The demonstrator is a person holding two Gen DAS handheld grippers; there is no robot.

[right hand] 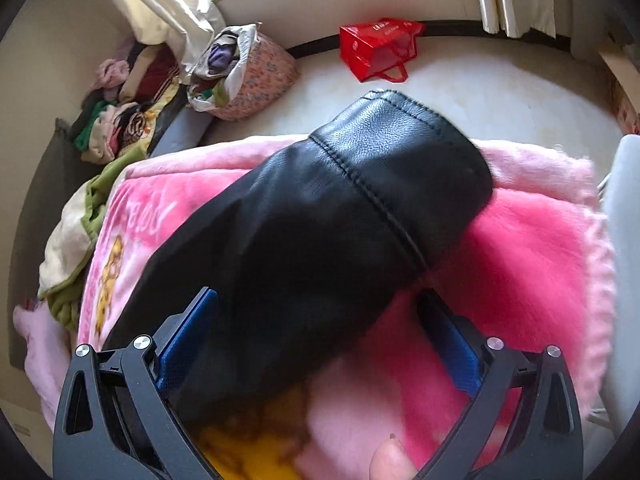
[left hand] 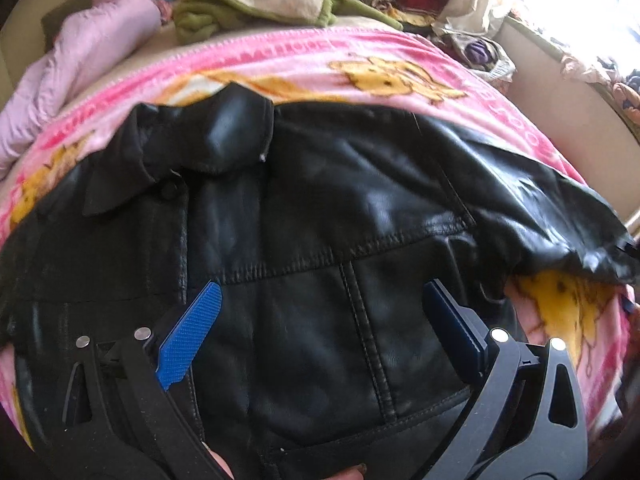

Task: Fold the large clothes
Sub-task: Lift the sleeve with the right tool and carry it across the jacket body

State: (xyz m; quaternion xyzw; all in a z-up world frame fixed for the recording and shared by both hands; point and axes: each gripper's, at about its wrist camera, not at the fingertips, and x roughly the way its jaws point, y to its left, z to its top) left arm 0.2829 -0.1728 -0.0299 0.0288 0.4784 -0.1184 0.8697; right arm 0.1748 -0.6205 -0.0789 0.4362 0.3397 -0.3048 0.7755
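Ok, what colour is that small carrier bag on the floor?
Red carrier bag; right wrist view shows it best.

Daylight pours in from the upper right of the left wrist view, blown out to white there. It leaves soft sheen on the black leather jacket (left hand: 340,208). Both fisheye views bend strongly at the edges, with dark corners. The pink fleece blanket (right hand: 520,248) blurs at lower centre of the right wrist view.
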